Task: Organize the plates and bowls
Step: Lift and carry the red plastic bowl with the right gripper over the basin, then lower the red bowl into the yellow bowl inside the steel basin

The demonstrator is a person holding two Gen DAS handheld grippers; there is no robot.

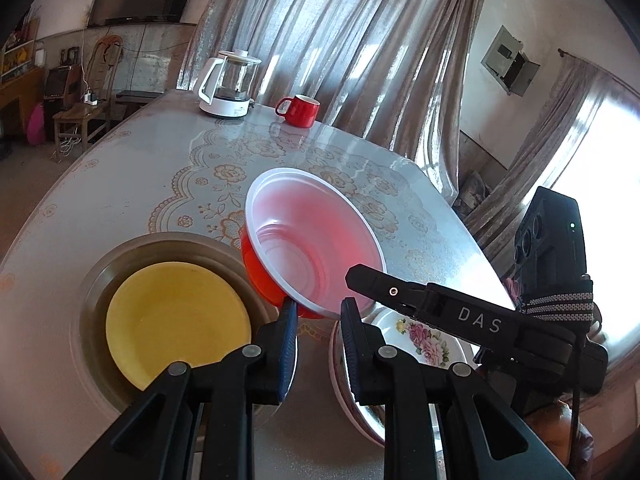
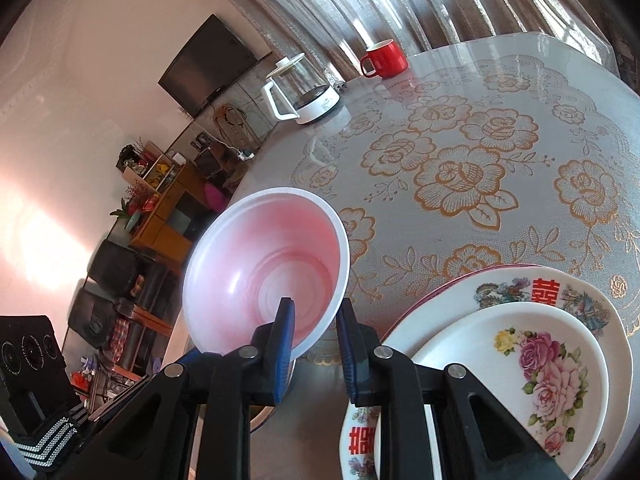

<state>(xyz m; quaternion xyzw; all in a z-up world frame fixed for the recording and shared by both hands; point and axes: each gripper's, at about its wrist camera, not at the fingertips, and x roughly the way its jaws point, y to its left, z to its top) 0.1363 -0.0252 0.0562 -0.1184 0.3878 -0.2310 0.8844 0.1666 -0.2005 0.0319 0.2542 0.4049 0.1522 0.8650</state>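
A yellow plate [image 1: 176, 320] lies inside a larger grey dish [image 1: 100, 276] at the left of a lace-patterned counter [image 1: 120, 184], just left of a tilted red bowl [image 1: 316, 236] with a white inside that serves as the scene's centre. In the left wrist view, the left tool [image 1: 318, 320] sits at the bowl's near rim with its blue-padded fingers a moderate gap apart; the rim passes between them, but whether either pad presses it cannot be told. The right tool [image 2: 314, 320] reaches in from the right of the bowl, and in its own view the left finger lies inside the bowl while the right finger stands clear outside the wall, so its jaws straddle the rim without a visible clamp. The bowl is raised off the counter, leaning toward the yellow plate. Right of the bowl, a stack of flowered plates [image 2: 552, 368] rests on the counter, a rose-printed one on top. Beyond the bowl, at the counter's far edge, stand a white-handled glass kettle [image 1: 228, 84] and a red mug [image 1: 300, 110].
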